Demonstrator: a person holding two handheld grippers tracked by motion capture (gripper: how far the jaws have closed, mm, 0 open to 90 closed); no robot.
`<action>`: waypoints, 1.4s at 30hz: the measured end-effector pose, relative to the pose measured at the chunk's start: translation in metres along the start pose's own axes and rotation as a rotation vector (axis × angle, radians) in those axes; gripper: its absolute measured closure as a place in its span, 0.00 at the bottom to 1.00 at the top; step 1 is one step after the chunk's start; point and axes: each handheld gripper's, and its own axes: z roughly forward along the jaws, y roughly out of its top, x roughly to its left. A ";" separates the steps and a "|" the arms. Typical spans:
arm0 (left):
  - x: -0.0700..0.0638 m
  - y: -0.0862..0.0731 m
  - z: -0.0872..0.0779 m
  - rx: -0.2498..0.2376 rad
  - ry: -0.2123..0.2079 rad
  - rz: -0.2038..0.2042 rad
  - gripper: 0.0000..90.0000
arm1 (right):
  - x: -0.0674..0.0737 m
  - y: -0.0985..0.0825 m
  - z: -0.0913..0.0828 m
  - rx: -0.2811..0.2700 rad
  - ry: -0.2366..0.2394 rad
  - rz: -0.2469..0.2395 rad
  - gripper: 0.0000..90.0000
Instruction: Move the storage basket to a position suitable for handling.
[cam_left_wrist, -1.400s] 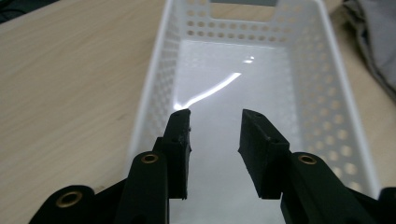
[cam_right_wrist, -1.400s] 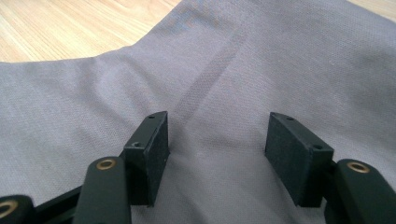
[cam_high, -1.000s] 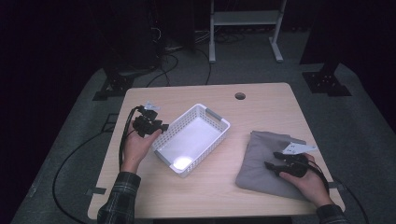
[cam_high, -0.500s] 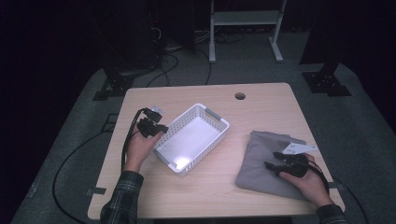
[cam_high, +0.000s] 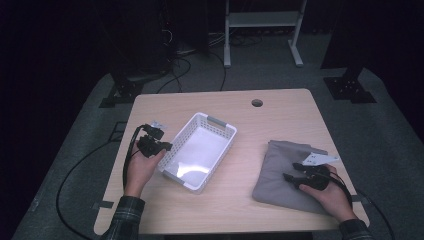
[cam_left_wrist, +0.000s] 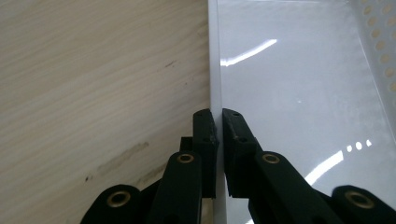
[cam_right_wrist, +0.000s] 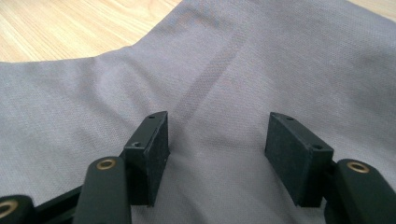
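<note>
left fingers (cam_left_wrist: 215, 135) just closed, pinching basket (cam_left_wrist: 299, 70) wall.
basket gripped, ready to shift on table (cam_high: 280, 115); right fingers (cam_right_wrist: 215, 154) spread, resting on cloth (cam_right_wrist: 280, 60).

Left gripper view: white basket (cam_left_wrist: 299, 84) running off the top and right edges, its rim wall getting covered between the black pads (cam_left_wrist: 205, 135). Right gripper view: grey cloth (cam_right_wrist: 233, 70) overflowing the frame edges. High view: floor cables (cam_high: 170, 50), upper left, fading into dark, probably several.
</note>
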 end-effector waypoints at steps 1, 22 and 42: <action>0.001 -0.003 -0.003 0.002 0.005 -0.006 0.93 | 0.000 0.000 0.000 0.000 0.000 0.000 0.42; 0.048 -0.066 -0.045 -0.021 0.076 -0.140 0.93 | 0.000 0.000 0.000 0.000 -0.001 -0.001 0.42; -0.001 -0.035 -0.077 -0.258 -0.033 -0.086 0.61 | 0.001 0.000 0.000 0.001 -0.005 -0.003 0.42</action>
